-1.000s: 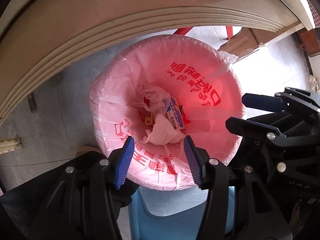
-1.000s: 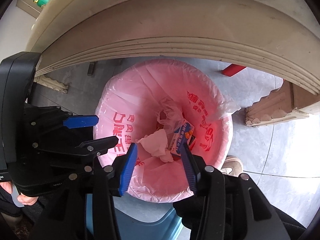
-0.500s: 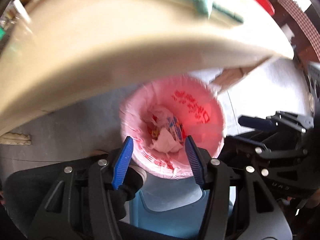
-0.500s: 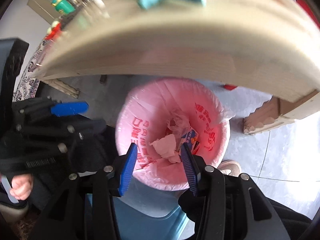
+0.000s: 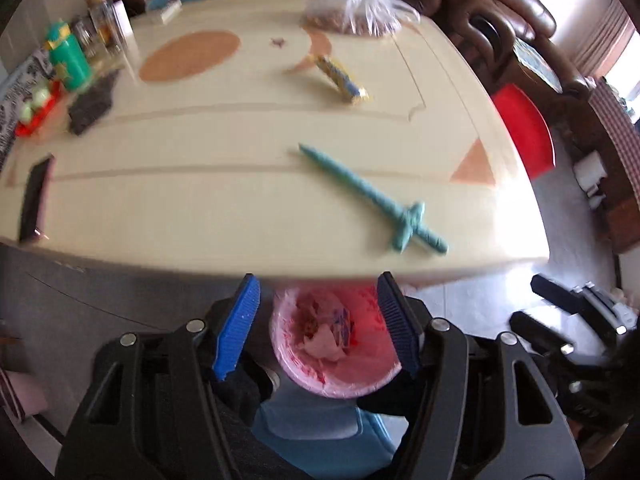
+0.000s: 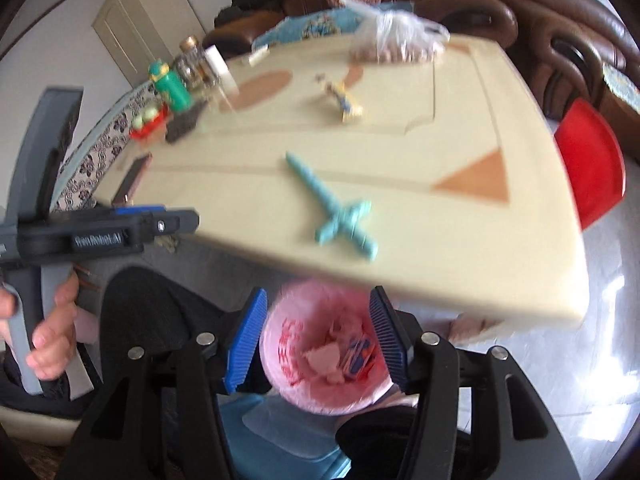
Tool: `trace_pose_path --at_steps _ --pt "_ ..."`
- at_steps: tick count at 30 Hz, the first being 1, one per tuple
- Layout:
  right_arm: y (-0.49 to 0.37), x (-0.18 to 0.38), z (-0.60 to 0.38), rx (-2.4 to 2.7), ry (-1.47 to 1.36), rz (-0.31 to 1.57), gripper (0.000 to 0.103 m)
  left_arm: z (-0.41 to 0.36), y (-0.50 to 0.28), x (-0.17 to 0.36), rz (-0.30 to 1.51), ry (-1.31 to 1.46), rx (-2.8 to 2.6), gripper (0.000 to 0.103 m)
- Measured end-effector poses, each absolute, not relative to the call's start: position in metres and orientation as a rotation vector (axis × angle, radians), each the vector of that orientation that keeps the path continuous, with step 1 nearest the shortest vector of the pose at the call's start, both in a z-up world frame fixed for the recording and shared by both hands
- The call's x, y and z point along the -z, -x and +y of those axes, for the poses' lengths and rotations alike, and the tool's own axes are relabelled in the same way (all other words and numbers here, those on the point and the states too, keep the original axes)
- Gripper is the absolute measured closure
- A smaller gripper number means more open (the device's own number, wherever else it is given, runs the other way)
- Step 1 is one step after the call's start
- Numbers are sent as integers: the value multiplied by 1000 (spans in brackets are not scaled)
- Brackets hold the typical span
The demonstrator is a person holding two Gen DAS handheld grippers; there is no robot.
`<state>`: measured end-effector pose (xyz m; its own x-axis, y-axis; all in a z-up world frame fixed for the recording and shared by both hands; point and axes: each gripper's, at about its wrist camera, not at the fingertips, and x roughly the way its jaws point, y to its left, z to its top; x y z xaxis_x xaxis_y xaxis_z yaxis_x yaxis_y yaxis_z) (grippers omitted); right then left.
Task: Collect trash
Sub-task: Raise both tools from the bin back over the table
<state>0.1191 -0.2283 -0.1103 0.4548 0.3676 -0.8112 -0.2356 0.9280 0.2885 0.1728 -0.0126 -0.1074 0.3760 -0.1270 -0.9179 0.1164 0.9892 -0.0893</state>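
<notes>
Bright daylight glares from the right — both fisheye views motion-blurred, edges warped.

Right gripper [image 6: 318,338] hangs with its blue-padded jaws spread wide, nothing between them, framing the pink-lined trash bin [image 6: 280,364] on the floor below. Crumpled paper and a wrapper lie inside the bin, though blur hides the detail. Above it, the cream table [image 6: 440,264] carries a teal toy sword [image 6: 336,212] near its front edge and a yellow-blue wrapper [image 6: 344,102] farther back. Left gripper [image 6: 120,230] sits at the left, gripped by a hand [image 6: 52,328].
</notes>
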Motion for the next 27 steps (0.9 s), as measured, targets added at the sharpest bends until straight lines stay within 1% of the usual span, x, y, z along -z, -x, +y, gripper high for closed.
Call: trace_pose_path --at_steps 4,10,19,27 --pt "-144 80 -237 -380 -118 1004 48 -19 -184 94 1206 126 127 42" --pt "-189 60 -239 -407 -92 994 48 -33 -207 103 1239 239 63 42" --pt "-258 78 -251 -405 -67 1047 48 -45 -233 133 1277 330 -39 42" --pt "-320 105 -239 -432 -22 1107 48 -45 -260 161 1302 400 -106 42"
